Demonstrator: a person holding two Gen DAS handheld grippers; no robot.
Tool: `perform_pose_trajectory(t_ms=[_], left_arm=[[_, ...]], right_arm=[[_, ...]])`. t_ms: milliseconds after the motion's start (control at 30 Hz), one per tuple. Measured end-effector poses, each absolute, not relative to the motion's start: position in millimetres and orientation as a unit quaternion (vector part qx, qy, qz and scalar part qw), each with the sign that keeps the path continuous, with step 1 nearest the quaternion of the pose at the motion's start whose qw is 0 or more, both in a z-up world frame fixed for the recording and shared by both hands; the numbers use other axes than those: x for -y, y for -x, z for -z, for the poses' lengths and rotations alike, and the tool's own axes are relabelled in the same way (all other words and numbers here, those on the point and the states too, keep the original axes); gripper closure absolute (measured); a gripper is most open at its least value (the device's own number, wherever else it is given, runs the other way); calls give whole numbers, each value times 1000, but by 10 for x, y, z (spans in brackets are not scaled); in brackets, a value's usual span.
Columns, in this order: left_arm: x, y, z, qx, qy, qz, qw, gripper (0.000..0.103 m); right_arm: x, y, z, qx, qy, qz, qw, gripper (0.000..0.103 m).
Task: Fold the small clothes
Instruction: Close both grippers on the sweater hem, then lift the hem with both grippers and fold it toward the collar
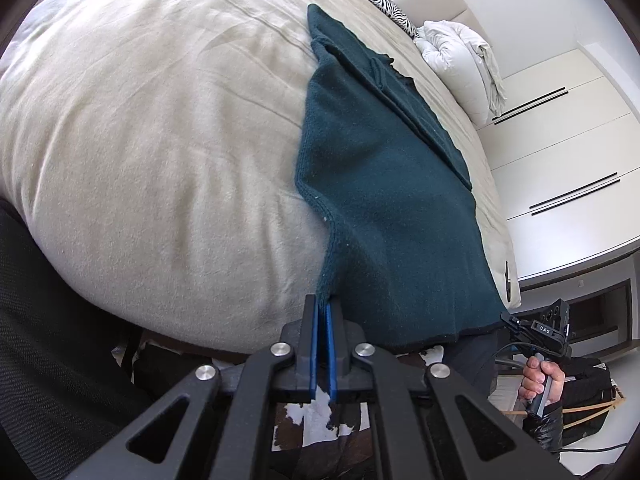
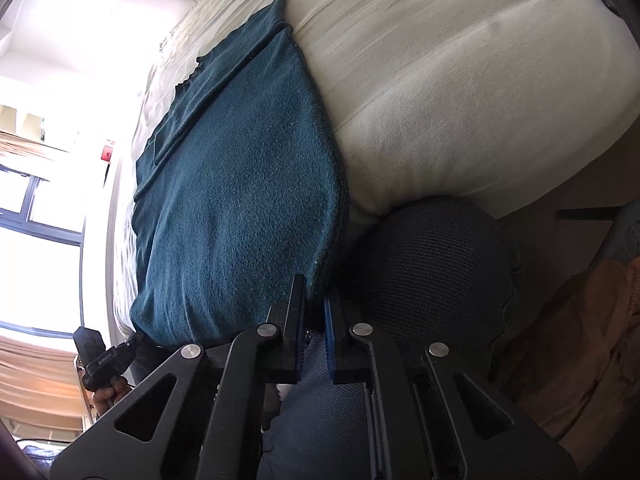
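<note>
Both pairs of fingers are pinched tight on the near corners of the teal cloth (image 1: 384,200): the left gripper (image 1: 322,312) on one, the right gripper (image 2: 316,300) on the other. It lies on the cream bed (image 1: 160,140). Next, probably lift and fold it away.

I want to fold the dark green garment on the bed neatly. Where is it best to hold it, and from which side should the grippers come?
Probably by its two near corners, from the foot of the bed. The dark green garment lies flat with its hem over the mattress edge, so its corners are free to pinch. The left gripper and right gripper are each shut on one.
</note>
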State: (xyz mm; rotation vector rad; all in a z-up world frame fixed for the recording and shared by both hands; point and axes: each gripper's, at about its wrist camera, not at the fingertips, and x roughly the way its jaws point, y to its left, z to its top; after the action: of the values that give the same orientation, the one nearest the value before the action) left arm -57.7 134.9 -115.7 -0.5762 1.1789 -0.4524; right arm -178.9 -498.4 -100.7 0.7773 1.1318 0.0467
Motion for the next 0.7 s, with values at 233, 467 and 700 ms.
perform_pose_trajectory(t_ms=[233,467,700], left_arm=[[-1525,520,971,-505,317,219,773,99],[-1693,276,791,-459,385,210,773,99],[-1614,-71,477,-426,381,223,790,100]], right_arm=[[4923,1682,671,-465,-377,-56,799,97],[5032,1394,383,-395,-415,-76,816,97],[5079,1083,179,-360,-418,-74,831,97]])
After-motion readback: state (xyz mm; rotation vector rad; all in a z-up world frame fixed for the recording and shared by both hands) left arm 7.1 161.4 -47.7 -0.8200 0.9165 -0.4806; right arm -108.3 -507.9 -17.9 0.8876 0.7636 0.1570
